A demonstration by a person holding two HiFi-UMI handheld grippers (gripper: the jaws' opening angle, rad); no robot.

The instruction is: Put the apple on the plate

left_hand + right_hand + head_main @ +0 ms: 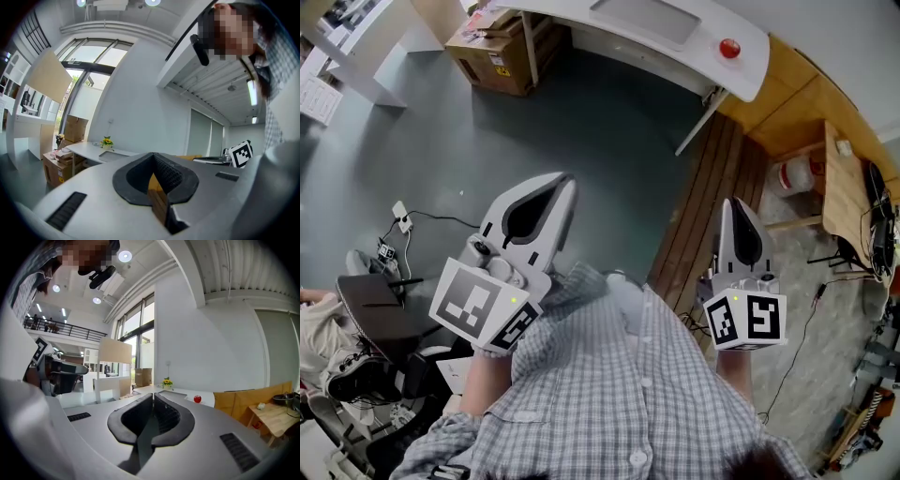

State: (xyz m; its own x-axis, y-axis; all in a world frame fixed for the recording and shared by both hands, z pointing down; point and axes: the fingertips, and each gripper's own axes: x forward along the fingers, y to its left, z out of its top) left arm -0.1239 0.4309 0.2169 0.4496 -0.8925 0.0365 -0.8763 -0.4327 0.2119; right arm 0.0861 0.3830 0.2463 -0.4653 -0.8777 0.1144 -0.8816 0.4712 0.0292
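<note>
Left claw [565,180] held up in front of a checked shirt [609,394], its jaws pressed together on nothing, right claw [733,202] likewise closed and empty, red apple [729,48] seen resting on the white surface [748,73], well apart from both claws.

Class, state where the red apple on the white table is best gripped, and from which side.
Grip the apple across its widest middle, probably from above: it looks round and sits alone on the white table, with bare surface all round.
</note>
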